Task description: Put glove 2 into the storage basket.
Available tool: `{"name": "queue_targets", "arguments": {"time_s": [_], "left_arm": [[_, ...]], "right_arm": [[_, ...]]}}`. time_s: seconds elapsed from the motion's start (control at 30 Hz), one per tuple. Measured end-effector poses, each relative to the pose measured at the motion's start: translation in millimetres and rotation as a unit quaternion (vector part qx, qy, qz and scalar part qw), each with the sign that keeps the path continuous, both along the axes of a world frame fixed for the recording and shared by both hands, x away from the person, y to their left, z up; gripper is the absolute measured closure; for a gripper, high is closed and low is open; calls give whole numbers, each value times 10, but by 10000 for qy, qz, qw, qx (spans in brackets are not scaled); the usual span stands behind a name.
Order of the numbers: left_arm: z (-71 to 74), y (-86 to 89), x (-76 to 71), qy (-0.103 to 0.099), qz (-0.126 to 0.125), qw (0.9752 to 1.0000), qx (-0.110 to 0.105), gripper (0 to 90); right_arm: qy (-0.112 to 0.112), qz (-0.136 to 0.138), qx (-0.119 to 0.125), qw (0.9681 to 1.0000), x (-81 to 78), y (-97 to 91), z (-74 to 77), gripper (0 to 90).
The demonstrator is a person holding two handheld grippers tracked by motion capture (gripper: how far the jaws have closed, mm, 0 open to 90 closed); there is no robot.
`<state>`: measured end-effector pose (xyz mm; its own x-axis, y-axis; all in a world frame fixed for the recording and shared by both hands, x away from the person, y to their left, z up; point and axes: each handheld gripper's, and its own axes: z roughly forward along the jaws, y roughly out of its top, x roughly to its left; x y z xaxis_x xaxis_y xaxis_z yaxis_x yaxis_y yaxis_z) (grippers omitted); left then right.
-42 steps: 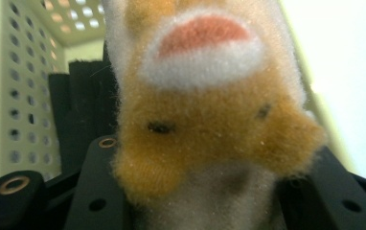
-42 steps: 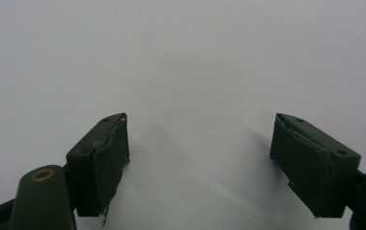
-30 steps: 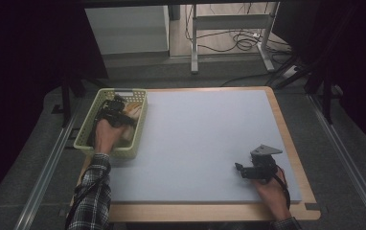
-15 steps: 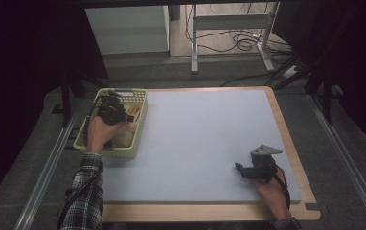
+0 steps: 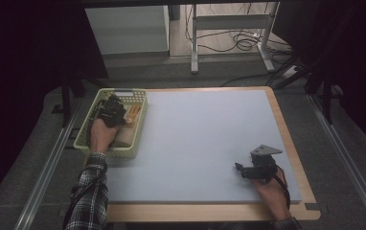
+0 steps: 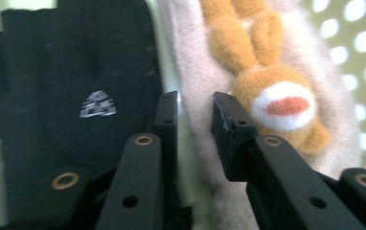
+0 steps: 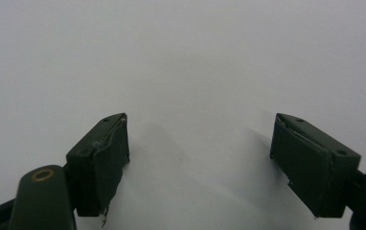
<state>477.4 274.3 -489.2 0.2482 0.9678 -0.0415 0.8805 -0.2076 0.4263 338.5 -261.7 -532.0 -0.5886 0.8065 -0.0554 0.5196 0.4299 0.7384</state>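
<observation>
In the left gripper view, the top edge cuts off the orange plush rabbit (image 6: 267, 81) lying on beige cloth (image 6: 205, 124), while a black fabric piece (image 6: 75, 86) hides the yellow-green plastic basket's (image 6: 363, 72) left side.

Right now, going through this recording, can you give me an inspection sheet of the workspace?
Surface: grey mat on a wooden table, bare around the right hand.
Job's things: basket holding a beige cloth with an orange plush animal and a black cloth.
Clutter: nothing seen.
Grippers: left gripper in the basket, jaws just closed, beige cloth edge between them; right gripper open over the mat, nothing between.
Cables: loose coil on the floor beyond the table.
Surroundings: white cabinet, metal stand, dark sides.
</observation>
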Motion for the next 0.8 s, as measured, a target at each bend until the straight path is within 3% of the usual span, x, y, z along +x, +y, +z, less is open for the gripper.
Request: {"name": "queue_targets", "arguments": {"time_s": [0.1,0.2,0.53,0.8], "left_arm": [[5,-48,-3,3,-123,9999,-86,752],[11,-59,-5,9,-132,9999,-42,746],[135,81,-76,-406,-2,9991,123,515],[266,205,-183,-709,60,9973,-177,396]], "right_arm": [[3,-1,2,10000,0,0,0,207],[3,-1,1,10000,0,0,0,207],[-1,0,-1,10000,0,0,0,206],[-3,1,-3,10000,0,0,0,207]]}}
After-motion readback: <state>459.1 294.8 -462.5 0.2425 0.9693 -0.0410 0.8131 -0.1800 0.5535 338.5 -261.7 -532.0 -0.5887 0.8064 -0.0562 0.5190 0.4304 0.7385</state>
